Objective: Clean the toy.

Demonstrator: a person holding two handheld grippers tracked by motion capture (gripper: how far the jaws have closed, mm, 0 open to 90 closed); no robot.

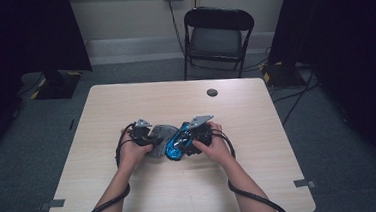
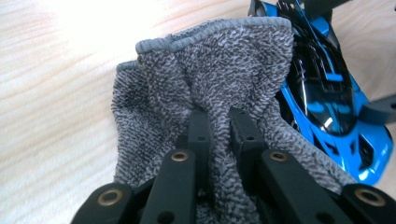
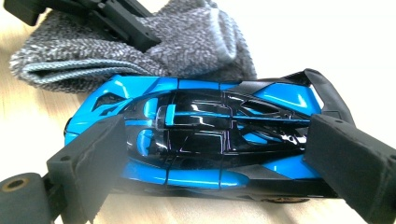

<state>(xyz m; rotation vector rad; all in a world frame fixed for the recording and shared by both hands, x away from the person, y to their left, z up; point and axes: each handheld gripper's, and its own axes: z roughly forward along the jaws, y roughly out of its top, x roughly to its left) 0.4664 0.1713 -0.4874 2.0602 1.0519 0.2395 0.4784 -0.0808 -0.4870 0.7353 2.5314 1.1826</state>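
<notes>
Left gripper (image 2: 219, 116) is pinching a fold of the grey cloth (image 2: 210, 70); its fingers (image 2: 200, 128) are sitting narrow with terry bunched between and around them. Right gripper (image 3: 215, 140) is holding the blue toy car (image 3: 205, 135) lengthwise, fingers (image 3: 93, 158) spread wide, one pad at the nose, one at the tail. Left gripper view is showing the car (image 2: 327, 84) just right of its fingers, against the cloth edge. Right gripper view is showing the cloth (image 3: 140, 51) just beyond its fingers, touching the car's far side. High view is showing both grippers (image 1: 150, 136) (image 1: 188, 141) facing each other mid-desk (image 1: 182, 196), car (image 1: 175, 146) and cloth (image 1: 161, 134) between them.
</notes>
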